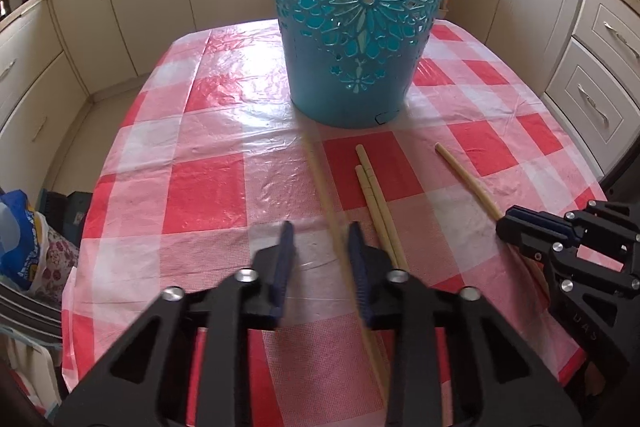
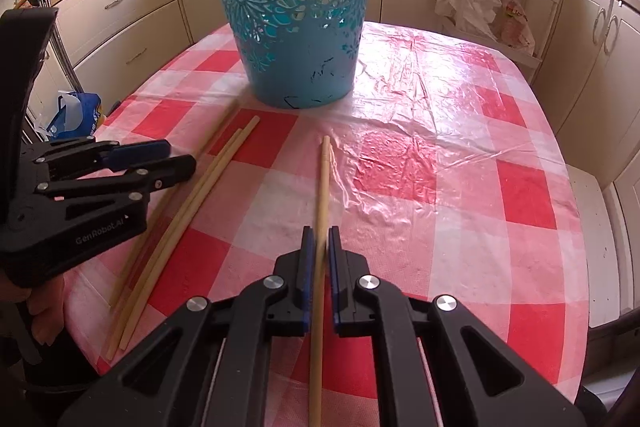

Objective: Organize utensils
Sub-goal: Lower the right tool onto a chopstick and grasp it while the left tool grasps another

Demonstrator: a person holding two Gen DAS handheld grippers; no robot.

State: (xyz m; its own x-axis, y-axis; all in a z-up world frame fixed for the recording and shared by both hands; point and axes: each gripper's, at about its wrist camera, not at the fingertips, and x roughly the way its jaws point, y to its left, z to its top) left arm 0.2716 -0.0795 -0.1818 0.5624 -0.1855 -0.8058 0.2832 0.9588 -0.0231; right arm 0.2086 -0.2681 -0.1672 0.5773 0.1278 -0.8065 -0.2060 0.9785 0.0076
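A tall teal openwork basket (image 1: 352, 27) (image 2: 296, 27) stands upright at the back of the red-checked table (image 1: 208, 187). Several pale wooden chopsticks lie in front of it. My left gripper (image 1: 320, 239) (image 2: 176, 157) is low over the leftmost chopstick (image 1: 316, 163), which runs between the jaws close to the right pad; the jaws still stand apart. A pair of chopsticks (image 1: 372, 195) (image 2: 208, 179) lies just to its right. My right gripper (image 2: 321, 239) (image 1: 506, 225) is shut on the rightmost chopstick (image 2: 323, 179) (image 1: 464, 179), which lies on the cloth.
Cream kitchen cabinets (image 1: 120, 7) ring the table on all sides. Bags (image 1: 24, 235) sit on the floor off the left edge. A rack hung with plastic bags (image 2: 492, 7) stands at the back right. The cloth right of the basket (image 2: 460, 131) is wrinkled plastic.
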